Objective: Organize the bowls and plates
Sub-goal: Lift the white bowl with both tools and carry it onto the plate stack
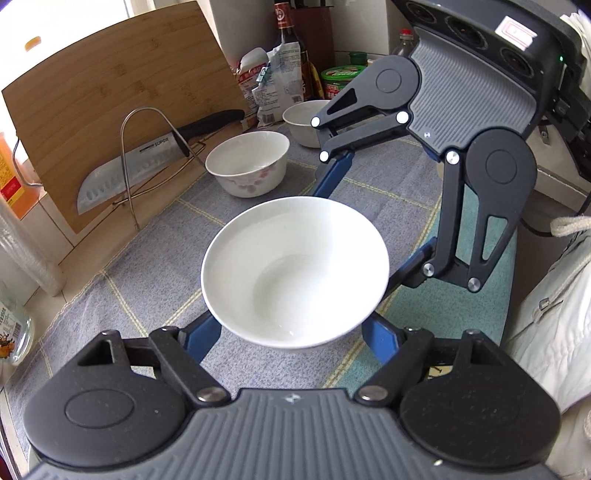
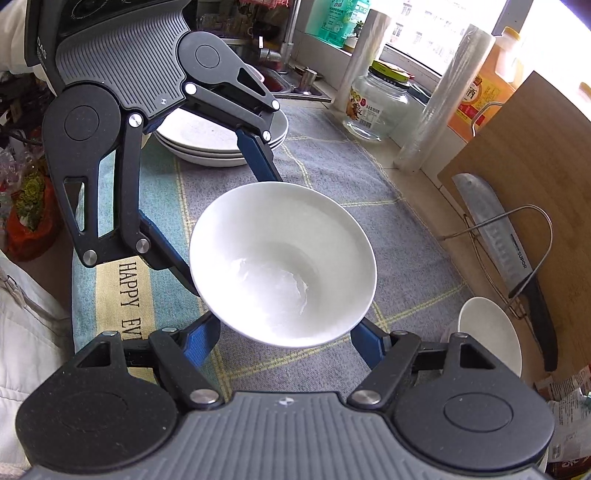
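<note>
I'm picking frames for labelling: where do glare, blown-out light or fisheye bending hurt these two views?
Left wrist: window light washes out the top-left corner above the cutting board; the plain white bowl stays sharp, and the cloth lines curve outward. Right wrist: the window is blown out, the bowl floor shows glare patches, and the edges bend and soften.

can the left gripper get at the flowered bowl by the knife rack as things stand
Probably not yet: the left gripper has its fingers spread around the plain white bowl, which sits between it and the flowered bowl; the cloth beyond looks free.
</note>
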The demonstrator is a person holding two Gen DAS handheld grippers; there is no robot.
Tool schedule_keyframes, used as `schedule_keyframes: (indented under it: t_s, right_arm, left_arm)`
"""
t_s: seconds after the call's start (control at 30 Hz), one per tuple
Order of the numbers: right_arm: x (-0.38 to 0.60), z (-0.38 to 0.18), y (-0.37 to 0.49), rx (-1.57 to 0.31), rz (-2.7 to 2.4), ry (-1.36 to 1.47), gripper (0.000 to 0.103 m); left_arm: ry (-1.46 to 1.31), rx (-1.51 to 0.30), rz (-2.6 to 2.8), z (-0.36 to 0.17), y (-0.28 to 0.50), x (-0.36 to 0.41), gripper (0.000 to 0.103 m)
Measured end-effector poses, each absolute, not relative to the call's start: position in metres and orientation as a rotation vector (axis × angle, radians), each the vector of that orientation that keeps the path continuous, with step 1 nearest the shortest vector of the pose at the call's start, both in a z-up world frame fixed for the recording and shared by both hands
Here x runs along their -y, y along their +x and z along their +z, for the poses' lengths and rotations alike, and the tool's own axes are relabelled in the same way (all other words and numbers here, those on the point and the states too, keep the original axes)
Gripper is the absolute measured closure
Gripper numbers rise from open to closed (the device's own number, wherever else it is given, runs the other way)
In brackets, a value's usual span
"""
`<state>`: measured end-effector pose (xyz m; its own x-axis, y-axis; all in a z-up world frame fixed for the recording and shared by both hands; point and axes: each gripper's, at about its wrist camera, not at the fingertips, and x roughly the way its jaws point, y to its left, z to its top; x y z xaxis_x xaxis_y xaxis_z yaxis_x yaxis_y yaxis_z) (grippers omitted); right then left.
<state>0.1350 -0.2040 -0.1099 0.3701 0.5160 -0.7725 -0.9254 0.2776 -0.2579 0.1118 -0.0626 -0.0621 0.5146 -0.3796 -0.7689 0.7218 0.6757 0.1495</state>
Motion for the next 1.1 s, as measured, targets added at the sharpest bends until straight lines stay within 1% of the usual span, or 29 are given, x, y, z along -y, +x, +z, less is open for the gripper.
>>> schedule_keyframes:
  t_s: [0.5, 0.93, 0.97, 1.0, 1.07, 1.1]
  right_arm:
    - [0.172, -0.128, 0.157, -0.685, 1.098, -0.79, 0.022]
    - [0.167, -0.132, 0.154, -0.694, 1.087, -0.799, 0.021]
    - [0.168, -0.132, 0.155, -0.697, 1.09, -0.79, 0.018]
    - [0.168, -0.13, 0.155, -0.698, 1.096, -0.773, 0.01]
    - [0.169, -0.129, 0.155, -0.688, 1.084, -0.767, 0.001]
    - [0.171, -0.129, 0.155, -0.689, 1.083, -0.759, 0.0]
  left_arm:
    - [0.436, -0.83, -0.66, -0.082, 0.114, 0.03, 0.02]
    - [0.382, -0.836, -0.646, -0.092, 0.114, 0.023, 0.02]
    - [0.373, -0.84, -0.647, -0.092, 0.115, 0.023, 0.018]
    - [0.354, -0.849, -0.657, -0.092, 0.115, 0.022, 0.011]
    - [0.337, -0.86, -0.661, -0.093, 0.114, 0.022, 0.007]
    - [0.336, -0.856, -0.654, -0.094, 0.112, 0.022, 0.007]
